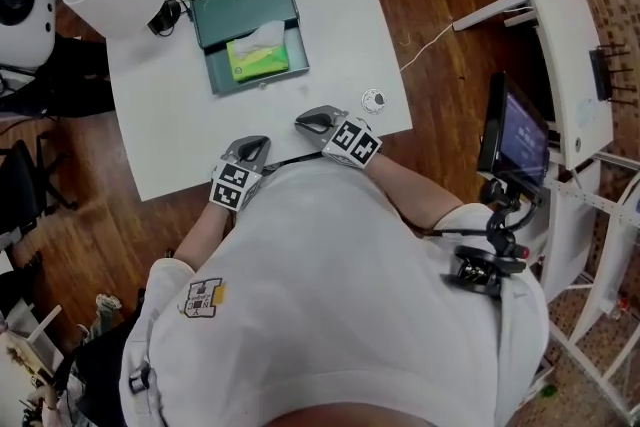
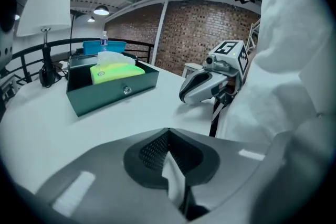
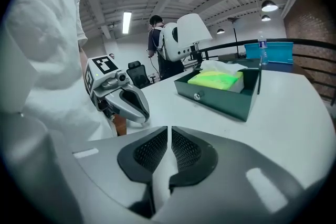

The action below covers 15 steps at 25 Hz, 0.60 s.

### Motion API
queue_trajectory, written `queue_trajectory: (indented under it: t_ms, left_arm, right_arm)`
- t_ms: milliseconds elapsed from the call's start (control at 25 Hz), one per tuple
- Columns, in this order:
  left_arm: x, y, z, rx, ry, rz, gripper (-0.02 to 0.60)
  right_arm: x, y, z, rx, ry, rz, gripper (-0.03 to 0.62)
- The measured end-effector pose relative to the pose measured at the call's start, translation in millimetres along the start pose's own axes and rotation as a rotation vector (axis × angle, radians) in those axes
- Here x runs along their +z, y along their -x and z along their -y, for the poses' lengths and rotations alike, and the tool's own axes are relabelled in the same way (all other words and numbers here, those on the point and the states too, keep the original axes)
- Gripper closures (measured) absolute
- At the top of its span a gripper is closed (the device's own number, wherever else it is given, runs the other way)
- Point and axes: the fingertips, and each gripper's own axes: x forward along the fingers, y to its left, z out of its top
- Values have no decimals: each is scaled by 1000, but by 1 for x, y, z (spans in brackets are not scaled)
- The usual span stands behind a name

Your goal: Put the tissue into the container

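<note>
Tissue pack (image 1: 257, 58) in the open green box (image 1: 218, 67); both grippers at the near edge of the table (image 1: 180, 125).
Head view: the left gripper (image 1: 254, 145) and right gripper (image 1: 306, 122) sit side by side close to the person's body, well apart from the box. Left gripper view: its jaws are pressed together with nothing between them, and the box stands ahead to the left. Right gripper view: its jaws are all but together, with only a thin, empty slit between them, and the box stands ahead to the right.

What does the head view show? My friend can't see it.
An open green container holding a green tissue pack sits on a white table. The person's left gripper and right gripper are empty near the table's near edge.
</note>
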Motion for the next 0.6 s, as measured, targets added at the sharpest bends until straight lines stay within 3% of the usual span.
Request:
queue_trajectory:
  t_ms: [600]
  left_arm:
    - [3, 7, -17, 47, 62, 34, 581]
  right_arm:
    - [2, -7, -1, -11, 0, -24, 594]
